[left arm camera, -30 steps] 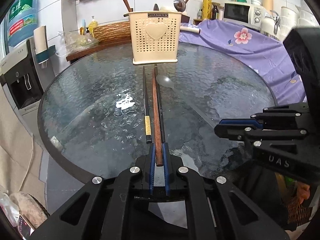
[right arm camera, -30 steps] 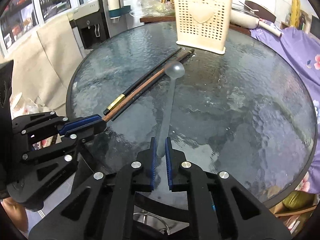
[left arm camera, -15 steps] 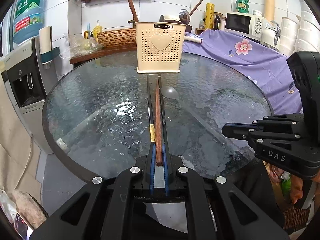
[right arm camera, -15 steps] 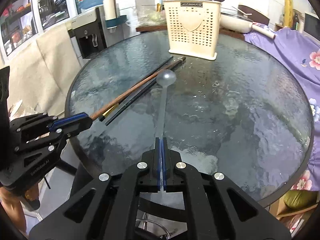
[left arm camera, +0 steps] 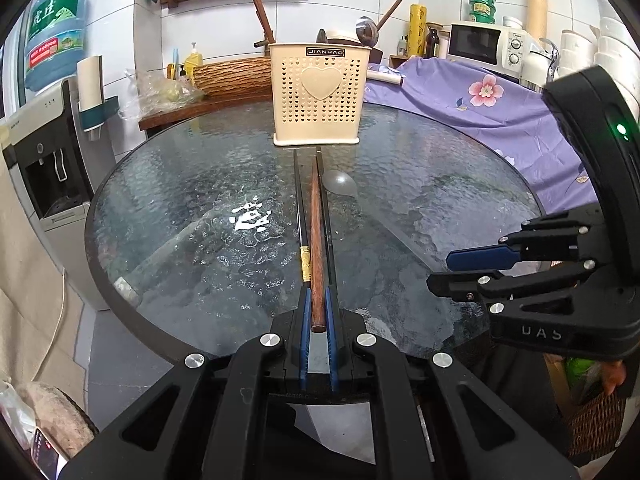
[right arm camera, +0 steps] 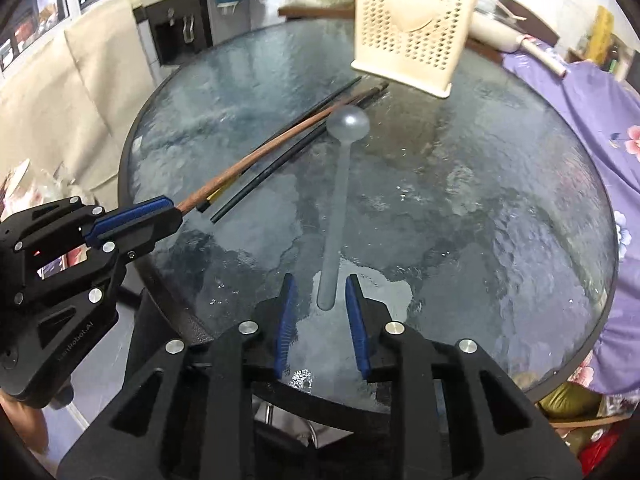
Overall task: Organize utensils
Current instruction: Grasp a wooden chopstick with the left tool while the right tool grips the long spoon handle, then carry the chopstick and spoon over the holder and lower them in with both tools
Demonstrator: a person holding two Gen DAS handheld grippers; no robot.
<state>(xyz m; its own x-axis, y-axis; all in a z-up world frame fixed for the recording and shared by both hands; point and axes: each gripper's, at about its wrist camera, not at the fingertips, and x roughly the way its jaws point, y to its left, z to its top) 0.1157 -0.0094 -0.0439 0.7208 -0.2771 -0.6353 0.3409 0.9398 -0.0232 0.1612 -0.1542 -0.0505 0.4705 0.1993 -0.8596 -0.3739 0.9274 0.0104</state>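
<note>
My left gripper (left arm camera: 316, 300) is shut on the near end of a brown wooden chopstick (left arm camera: 315, 232), which points at the cream perforated utensil holder (left arm camera: 316, 96) at the far side of the round glass table (left arm camera: 180, 220). Two black chopsticks (left arm camera: 298, 200) lie on the glass beside it. A translucent spoon (right arm camera: 340, 200) lies flat with its bowl near the chopstick tips. My right gripper (right arm camera: 320, 280) has its jaws opening. The spoon's handle end lies between the pads, which do not touch it. The left gripper (right arm camera: 160, 212) also shows in the right wrist view.
The holder (right arm camera: 412, 28) stands upright near the table's far rim. A water dispenser (left arm camera: 44, 152) stands left of the table. A purple flowered cloth (left arm camera: 480, 100) covers a surface at the right, with a microwave (left arm camera: 480, 44) behind it. The table's near edge is just under both grippers.
The right gripper, shut on the spoon's handle half a second ago, has spread its jaws and let it go. The left gripper keeps its hold on the brown chopstick and stays put.
</note>
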